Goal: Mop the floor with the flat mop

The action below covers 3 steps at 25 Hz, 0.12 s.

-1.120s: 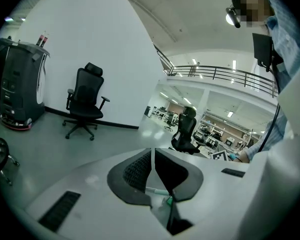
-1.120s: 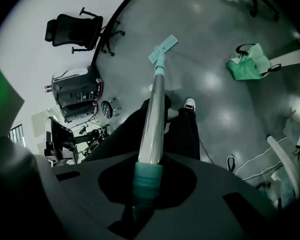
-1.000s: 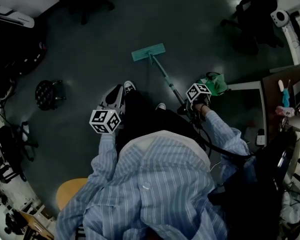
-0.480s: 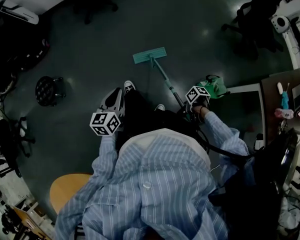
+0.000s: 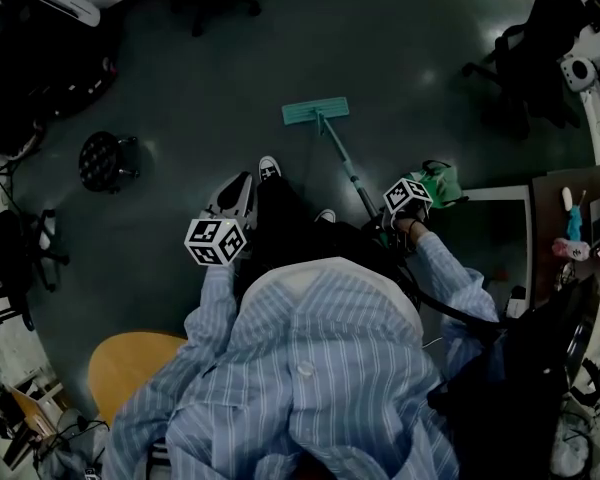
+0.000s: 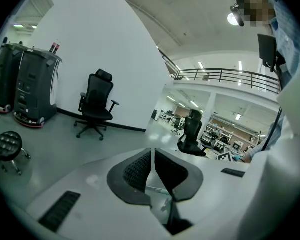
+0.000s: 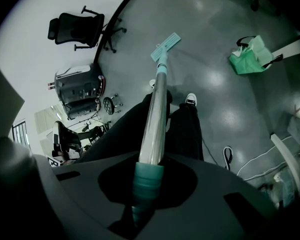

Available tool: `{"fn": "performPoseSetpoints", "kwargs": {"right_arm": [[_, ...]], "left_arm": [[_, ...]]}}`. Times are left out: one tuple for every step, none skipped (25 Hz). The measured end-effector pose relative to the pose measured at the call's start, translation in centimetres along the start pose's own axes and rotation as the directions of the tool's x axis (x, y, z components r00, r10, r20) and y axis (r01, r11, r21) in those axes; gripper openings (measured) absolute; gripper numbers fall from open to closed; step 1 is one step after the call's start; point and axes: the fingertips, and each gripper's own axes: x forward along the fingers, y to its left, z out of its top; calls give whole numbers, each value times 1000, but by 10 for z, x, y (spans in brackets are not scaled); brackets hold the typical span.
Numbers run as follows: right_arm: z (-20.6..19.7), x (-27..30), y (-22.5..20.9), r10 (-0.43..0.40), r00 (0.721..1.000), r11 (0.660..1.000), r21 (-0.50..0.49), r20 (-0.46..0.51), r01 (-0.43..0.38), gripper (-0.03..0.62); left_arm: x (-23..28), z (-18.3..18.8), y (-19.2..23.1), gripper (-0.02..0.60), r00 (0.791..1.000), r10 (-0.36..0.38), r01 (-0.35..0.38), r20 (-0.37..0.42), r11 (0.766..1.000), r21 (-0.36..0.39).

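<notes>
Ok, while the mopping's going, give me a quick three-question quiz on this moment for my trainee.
1. True or false: the right tongs are shut on the mop handle.
2. Pick one: the mop head is A) flat on the floor, ahead of the person's shoes; B) raised off the floor; C) under a shoe.
3. Fill in: the left tongs, jaws together, hold ___.

Key: 1 true; 2 A; 3 nothing.
</notes>
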Motion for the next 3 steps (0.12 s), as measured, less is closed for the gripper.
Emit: {"fn": "performPoseSetpoints", "kwargs": {"right_arm": [[-1, 1, 0, 1, 1000, 1000, 0, 1, -1, 35], [-1, 2, 0, 2, 1000, 1000, 0, 1, -2, 35], [-2, 3, 0, 3, 1000, 1000, 0, 2, -3, 35]], "left_arm": [[-1, -1, 1, 25, 1000, 0, 0, 0, 1000, 0], [-2, -1, 2, 25, 1000, 0, 0, 0, 1000, -1], [-3, -1, 2, 25, 1000, 0, 0, 0, 1000, -1]]}}
